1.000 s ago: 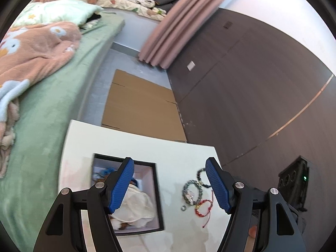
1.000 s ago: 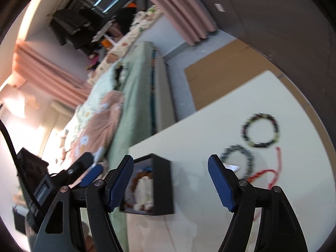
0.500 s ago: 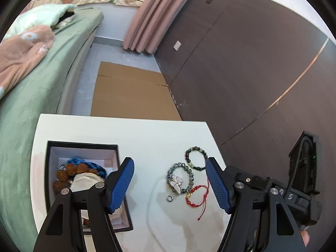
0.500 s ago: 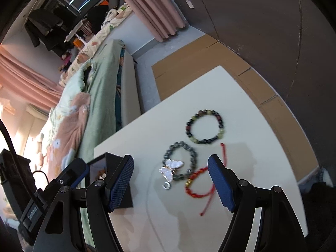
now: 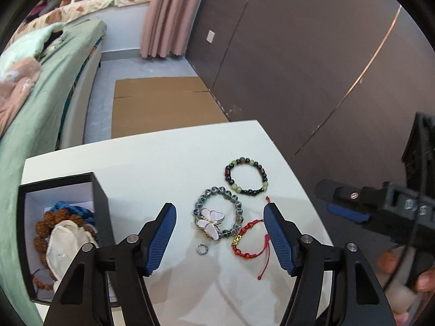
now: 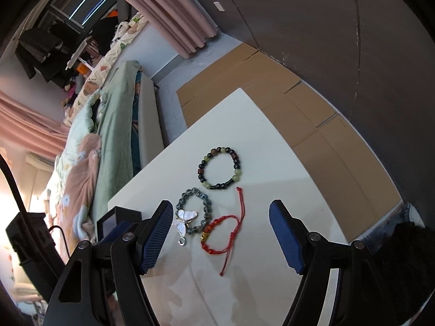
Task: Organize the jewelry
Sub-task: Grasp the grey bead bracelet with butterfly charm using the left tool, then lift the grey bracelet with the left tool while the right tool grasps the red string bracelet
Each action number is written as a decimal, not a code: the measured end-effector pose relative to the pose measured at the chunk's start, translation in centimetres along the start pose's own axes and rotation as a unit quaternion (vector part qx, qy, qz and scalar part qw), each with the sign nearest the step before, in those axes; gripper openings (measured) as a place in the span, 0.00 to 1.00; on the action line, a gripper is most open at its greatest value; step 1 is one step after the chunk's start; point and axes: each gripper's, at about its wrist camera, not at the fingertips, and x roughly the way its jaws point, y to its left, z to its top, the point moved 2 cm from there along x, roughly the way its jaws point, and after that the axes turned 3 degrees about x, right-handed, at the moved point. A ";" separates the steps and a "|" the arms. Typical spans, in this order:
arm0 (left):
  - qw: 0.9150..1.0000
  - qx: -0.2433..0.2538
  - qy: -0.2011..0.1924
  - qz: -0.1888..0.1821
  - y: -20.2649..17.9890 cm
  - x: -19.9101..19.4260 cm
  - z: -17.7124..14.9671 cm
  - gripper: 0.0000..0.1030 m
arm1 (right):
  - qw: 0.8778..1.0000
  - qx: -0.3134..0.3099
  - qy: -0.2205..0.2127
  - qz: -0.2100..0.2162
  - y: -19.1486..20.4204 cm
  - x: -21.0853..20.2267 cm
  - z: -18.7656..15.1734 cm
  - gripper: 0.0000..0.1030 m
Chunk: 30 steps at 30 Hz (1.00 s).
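Approach step, by the look of it: nothing picked up yet, four loose pieces waiting on the white table [image 5: 152,163]. Left gripper [image 5: 220,233] spread but narrowing, nothing between the pads, poised above the grey bead bracelet [image 5: 217,213] with its white butterfly charm [image 5: 211,223]. Right gripper [image 6: 221,235] spread wide and empty, hanging over the red cord bracelet [image 6: 217,233]. Taking the grey bead bracelet as landmark: dark bead bracelet [image 5: 246,176] just beyond it, nearly touching; red cord bracelet just beside it on the right, touching or nearly so; small silver ring [image 5: 202,249] just in front of the charm; open black box [image 5: 100,203] well to its left, already holding brown beads, blue cord and a pale pouch. Next move, as a guess: lowering one gripper onto a single piece and pinching a thin strand off the flat top without dragging a neighbour along. Bead loops round, no clear long axis. Red cord bracelet with loop nearest the charm and loose tail [image 5: 265,260] trailing back toward the camera, long axis roughly along that line.
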 end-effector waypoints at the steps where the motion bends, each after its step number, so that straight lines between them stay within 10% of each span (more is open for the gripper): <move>1: 1.000 0.001 0.004 -0.002 -0.1 0.4 -0.1 0.66 | 1.000 -0.001 0.001 0.000 -0.1 -0.1 0.0 0.71; 9: 0.999 0.011 0.038 0.015 -0.4 3.6 -1.3 0.55 | 1.000 -0.001 0.012 -0.019 -1.2 0.0 0.0 0.71; 20: 0.998 0.015 0.045 0.036 0.3 4.3 -1.9 0.16 | 0.996 -0.010 0.054 -0.068 -1.9 2.3 -0.7 0.71; 30: 1.000 0.007 0.017 0.013 0.9 1.6 -0.9 0.13 | 0.989 -0.063 0.076 -0.110 0.4 5.2 -2.3 0.56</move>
